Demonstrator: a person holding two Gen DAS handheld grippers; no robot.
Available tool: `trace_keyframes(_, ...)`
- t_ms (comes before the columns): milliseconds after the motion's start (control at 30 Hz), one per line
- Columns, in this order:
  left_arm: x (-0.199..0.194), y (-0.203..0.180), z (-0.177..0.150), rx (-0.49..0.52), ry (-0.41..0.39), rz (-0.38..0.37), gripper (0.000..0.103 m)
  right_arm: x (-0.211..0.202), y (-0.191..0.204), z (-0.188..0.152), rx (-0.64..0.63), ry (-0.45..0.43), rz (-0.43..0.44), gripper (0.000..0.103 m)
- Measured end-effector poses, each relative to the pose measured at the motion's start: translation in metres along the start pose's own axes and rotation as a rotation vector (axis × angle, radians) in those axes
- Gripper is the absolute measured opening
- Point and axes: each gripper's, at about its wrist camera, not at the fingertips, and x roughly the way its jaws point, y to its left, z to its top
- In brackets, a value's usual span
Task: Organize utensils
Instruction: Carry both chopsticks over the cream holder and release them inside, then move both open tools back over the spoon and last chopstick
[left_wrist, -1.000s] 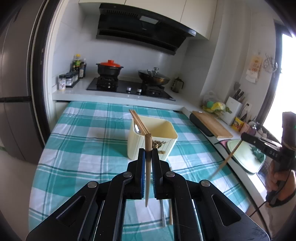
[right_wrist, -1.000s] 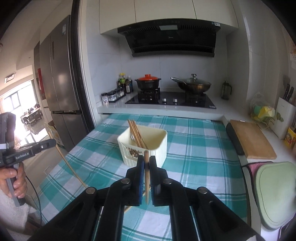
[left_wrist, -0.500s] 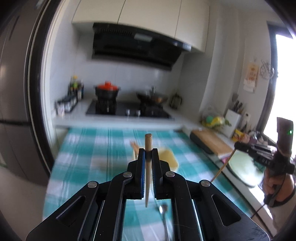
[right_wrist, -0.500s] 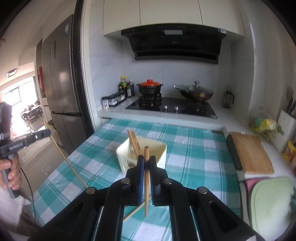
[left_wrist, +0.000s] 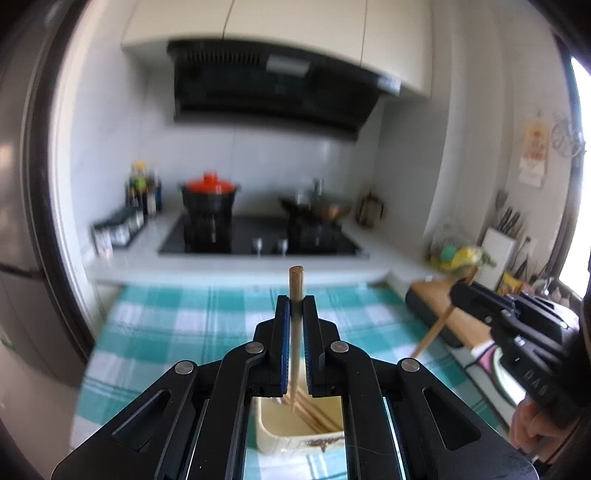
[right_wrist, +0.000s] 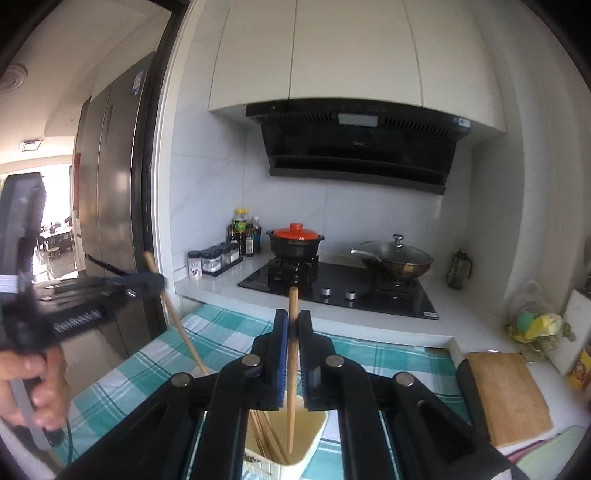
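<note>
Currently both chopsticks are being brought over the holder: left hand-held gripper (left_wrist: 294, 345) is clamping one wooden chopstick (left_wrist: 296, 288) upright, narrow jaws pinching it mid-shaft; right hand-held gripper (right_wrist: 291, 354) is doing likewise with a second chopstick (right_wrist: 293, 306). Cream utensil holder (left_wrist: 280, 435) is sitting just below the jaws on the checked bench (left_wrist: 155, 332), several chopsticks already leaning inside it. Step in hand, by my reading: drop-in. Next move is calling for lowering each tip past the rim, then easing the jaws apart so the sticks slide down. Sticks are looking slim, round, pale bamboo-like, smooth; holder is looking like boxy glossy plastic with a printed motif; cloth is teal-and-white, soft weave
</note>
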Motion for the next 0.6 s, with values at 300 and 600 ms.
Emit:
trace_keyframes(300, 0.087, 0.006, -0.041, -0.035, 0.270, -0.005, 0.009, 0.098, -0.003, -0.054, 0.065, 0.341, 0.105, 0.008)
trace_keyframes(600, 0.039, 0.026, -0.054, -0.017, 0.303, 0.044, 0.083, 0.064, -0.031, -0.050, 0.242, 0.250, 0.095, 0.050)
